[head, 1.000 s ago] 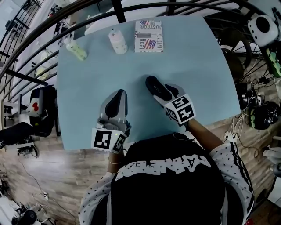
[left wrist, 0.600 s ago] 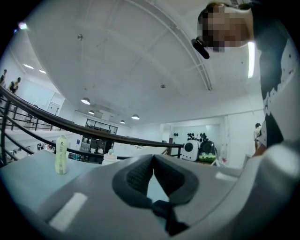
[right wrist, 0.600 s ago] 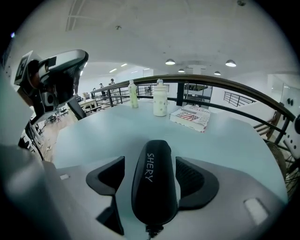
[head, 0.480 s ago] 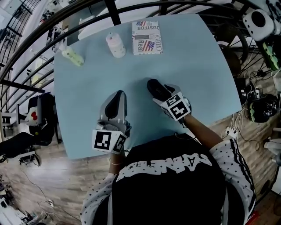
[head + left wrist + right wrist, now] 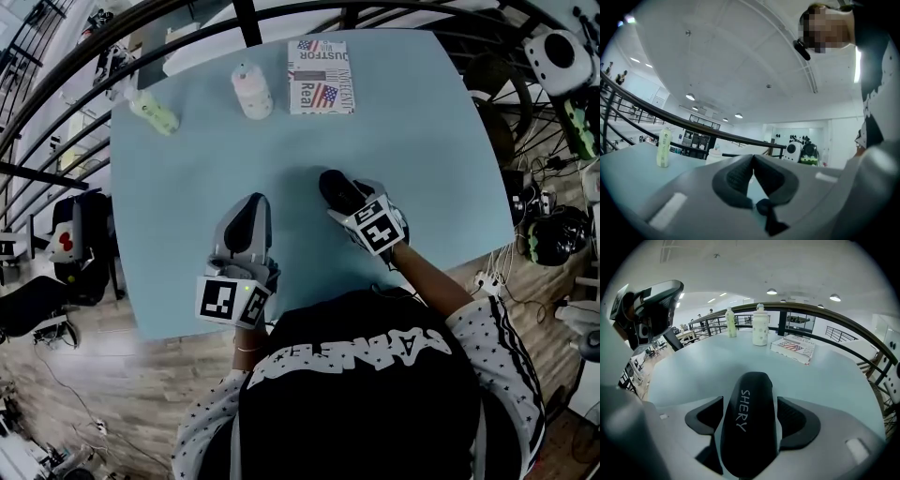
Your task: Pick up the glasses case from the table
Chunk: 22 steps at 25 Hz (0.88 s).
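The black glasses case (image 5: 336, 187) lies lengthwise between the jaws of my right gripper (image 5: 345, 199), low over the middle of the light blue table (image 5: 422, 159). In the right gripper view the case (image 5: 750, 423), lettered in white, fills the gap of the right gripper (image 5: 751, 417). Its jaws have just been opening, and a thin gap shows beside the right pad. My left gripper (image 5: 251, 204) rests near the table's front edge, to the left of the case. The left gripper (image 5: 753, 159) is shut with its pads meeting on nothing.
At the far side of the table stand a white bottle (image 5: 251, 91), a pale green bottle (image 5: 155, 114) and a printed flat box (image 5: 321, 77). A dark curved railing (image 5: 246, 21) runs just beyond the far edge. Equipment and cables crowd the floor on the right.
My right gripper has sunk a little toward the tabletop with the case between its jaws. The left gripper keeps about the same spot in the head view.
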Available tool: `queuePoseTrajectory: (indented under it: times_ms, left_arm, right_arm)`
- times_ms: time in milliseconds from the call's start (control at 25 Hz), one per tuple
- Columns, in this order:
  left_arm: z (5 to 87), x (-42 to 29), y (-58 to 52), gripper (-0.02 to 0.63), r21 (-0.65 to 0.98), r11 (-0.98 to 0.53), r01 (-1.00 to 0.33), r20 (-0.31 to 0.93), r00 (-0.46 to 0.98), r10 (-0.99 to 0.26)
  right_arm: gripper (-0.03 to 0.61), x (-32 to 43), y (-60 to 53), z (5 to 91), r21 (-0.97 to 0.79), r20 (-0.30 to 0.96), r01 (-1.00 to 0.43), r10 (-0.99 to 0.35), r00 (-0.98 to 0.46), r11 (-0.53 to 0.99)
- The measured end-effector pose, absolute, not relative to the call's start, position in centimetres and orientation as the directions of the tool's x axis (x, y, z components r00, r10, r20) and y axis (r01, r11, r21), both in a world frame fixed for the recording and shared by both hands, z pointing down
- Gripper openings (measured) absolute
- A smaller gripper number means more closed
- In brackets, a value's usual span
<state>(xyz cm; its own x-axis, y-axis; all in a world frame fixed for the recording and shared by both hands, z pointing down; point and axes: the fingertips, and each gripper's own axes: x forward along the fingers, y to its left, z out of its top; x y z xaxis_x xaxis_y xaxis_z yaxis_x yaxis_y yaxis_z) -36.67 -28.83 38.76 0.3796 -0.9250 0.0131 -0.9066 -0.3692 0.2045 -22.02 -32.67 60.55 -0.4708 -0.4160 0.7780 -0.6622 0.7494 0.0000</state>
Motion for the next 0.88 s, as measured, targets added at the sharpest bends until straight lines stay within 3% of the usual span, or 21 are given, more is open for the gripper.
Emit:
queuePoseTrajectory:
  times_ms: [560,880]
  left_arm:
    - [39.2,-37.2,-28.5,0.0,0.204,-0.35,-0.914,0.021,0.362,-0.932]
    - [38.6,-36.6,-28.0,0.0,0.193,-0.352,-0.916,0.018,0.362,-0.932]
  right_arm:
    - [0.359,-22.1,-32.5,61.4,-0.014,0.801,-0.654,-0.383,-0.461,0.757]
    - [0.357,-21.9,-32.8,58.5,-0.046,0.737,-0.678,-0.433,-0.518,0.733]
